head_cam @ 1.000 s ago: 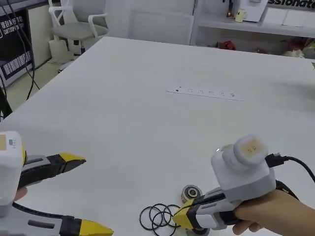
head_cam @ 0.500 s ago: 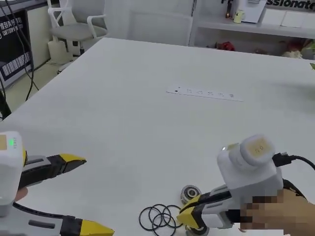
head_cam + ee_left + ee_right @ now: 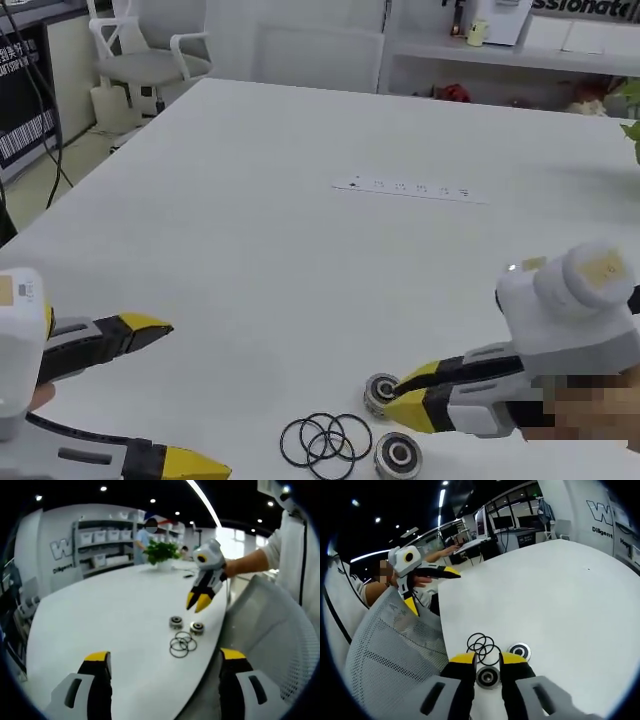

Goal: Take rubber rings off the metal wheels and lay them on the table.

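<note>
Clearly, the left gripper (image 3: 170,393) occupied the lower left of the head view. Its yellow-tipped jaws were spread wide with nothing between them, and its white body and lower jaw were cut off by the frame edges. In the left gripper view the same two jaws rose from the bottom corners, far apart.

The right gripper (image 3: 412,398) entered from the lower right of the head view, its yellow tips pointing left and overlapping a round metal wheel (image 3: 381,390) that lay on the white table (image 3: 300,260). Contact could not be judged from that angle. In the left gripper view, near the centre, the right gripper (image 3: 199,601) hung above the table, clear of both wheels, its tips a little apart. In the right gripper view one wheel (image 3: 487,676) showed through the narrow gap between the jaws at the bottom centre, and they were not clamped on it.

A second metal wheel (image 3: 398,455) lay near the bottom edge of the head view. Just left of it were the thin black rubber rings (image 3: 325,440), lying flat on the table in an overlapping cluster that made their number hard to count. Both wheels were too small to tell whether either one carried a ring.

A flat white power strip (image 3: 410,188) lay well apart, toward the upper middle of the head view.
</note>
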Demonstrator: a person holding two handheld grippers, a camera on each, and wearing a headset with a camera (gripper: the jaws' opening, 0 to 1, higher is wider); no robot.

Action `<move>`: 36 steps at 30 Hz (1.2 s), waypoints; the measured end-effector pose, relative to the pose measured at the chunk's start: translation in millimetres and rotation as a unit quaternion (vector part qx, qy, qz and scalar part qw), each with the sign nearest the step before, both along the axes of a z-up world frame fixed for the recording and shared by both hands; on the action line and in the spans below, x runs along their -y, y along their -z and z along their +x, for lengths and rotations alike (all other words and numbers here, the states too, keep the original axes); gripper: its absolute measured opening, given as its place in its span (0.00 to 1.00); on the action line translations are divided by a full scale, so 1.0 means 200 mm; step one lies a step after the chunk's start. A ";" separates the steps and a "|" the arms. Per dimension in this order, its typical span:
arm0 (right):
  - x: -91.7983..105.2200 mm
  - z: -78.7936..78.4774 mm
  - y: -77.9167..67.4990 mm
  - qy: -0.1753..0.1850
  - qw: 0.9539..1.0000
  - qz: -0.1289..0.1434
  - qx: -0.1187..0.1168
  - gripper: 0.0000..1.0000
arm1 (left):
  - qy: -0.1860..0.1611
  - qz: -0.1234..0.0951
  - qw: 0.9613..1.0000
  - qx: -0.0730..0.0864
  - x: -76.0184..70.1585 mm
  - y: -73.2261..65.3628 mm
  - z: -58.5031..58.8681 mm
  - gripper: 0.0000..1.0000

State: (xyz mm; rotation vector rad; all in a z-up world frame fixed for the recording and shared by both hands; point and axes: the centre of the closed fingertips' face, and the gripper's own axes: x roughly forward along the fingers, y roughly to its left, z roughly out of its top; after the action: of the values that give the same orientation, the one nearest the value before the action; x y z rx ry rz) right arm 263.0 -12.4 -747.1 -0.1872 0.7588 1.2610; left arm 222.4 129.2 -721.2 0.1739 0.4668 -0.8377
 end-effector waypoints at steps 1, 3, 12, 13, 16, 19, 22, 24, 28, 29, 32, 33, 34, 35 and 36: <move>0.00 0.00 -0.01 0.002 1.000 0.002 0.001 0.17 | 0.000 0.000 1.000 -0.001 0.00 0.00 0.00 0.91; 0.01 0.02 -0.03 0.011 1.000 0.011 0.006 0.20 | -0.002 -0.001 1.000 -0.003 0.00 0.01 0.00 0.91; 0.06 0.02 -0.10 0.018 0.999 0.030 0.025 0.35 | -0.002 -0.001 1.000 -0.007 0.00 0.01 0.00 0.92; 0.06 0.02 -0.10 0.019 0.999 0.028 0.029 0.37 | -0.003 0.000 1.000 -0.008 0.00 0.01 0.00 0.92; 0.09 0.03 -0.11 0.023 0.999 0.027 0.038 0.43 | -0.005 0.001 1.000 -0.009 -0.01 0.02 0.01 0.93; 0.12 0.03 -0.12 0.029 0.998 0.030 0.041 0.49 | -0.006 0.002 1.000 -0.011 -0.02 0.03 0.01 0.93; 0.14 0.03 -0.13 0.033 0.998 0.034 0.047 0.52 | -0.008 0.001 1.000 -0.013 -0.02 0.04 0.01 0.93; 0.15 0.02 -0.13 0.034 0.997 0.038 0.050 0.56 | -0.009 -0.001 1.000 -0.014 -0.03 0.04 0.01 0.93; 0.19 0.01 -0.13 0.041 0.997 0.044 0.052 0.62 | -0.013 0.000 1.000 -0.016 -0.04 0.05 0.02 0.95; 0.20 0.01 -0.13 0.045 0.997 0.045 0.053 0.63 | -0.014 0.000 1.000 -0.017 -0.04 0.05 0.02 0.95; 0.23 0.01 -0.13 0.057 0.995 0.054 0.053 0.68 | -0.016 0.000 1.000 -0.019 -0.05 0.06 0.02 0.96; 0.24 0.01 -0.13 0.061 0.995 0.057 0.051 0.70 | -0.018 0.001 1.000 -0.019 -0.05 0.06 0.02 0.96; 0.25 0.01 -0.13 0.064 0.995 0.059 0.049 0.72 | -0.019 0.001 1.000 -0.020 -0.05 0.07 0.02 0.97; 0.26 0.01 -0.12 0.066 0.995 0.059 0.049 0.74 | -0.020 0.001 1.000 -0.021 -0.06 0.07 0.02 0.97; 0.26 0.00 -0.12 0.067 0.995 0.058 0.050 0.75 | -0.020 0.002 1.000 -0.022 -0.06 0.07 0.02 0.97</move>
State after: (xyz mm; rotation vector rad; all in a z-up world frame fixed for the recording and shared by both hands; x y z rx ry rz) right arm 263.9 -65.0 -723.2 -0.1017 0.6000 1.1564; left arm 226.9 141.0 -735.8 0.1489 0.5107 -0.8019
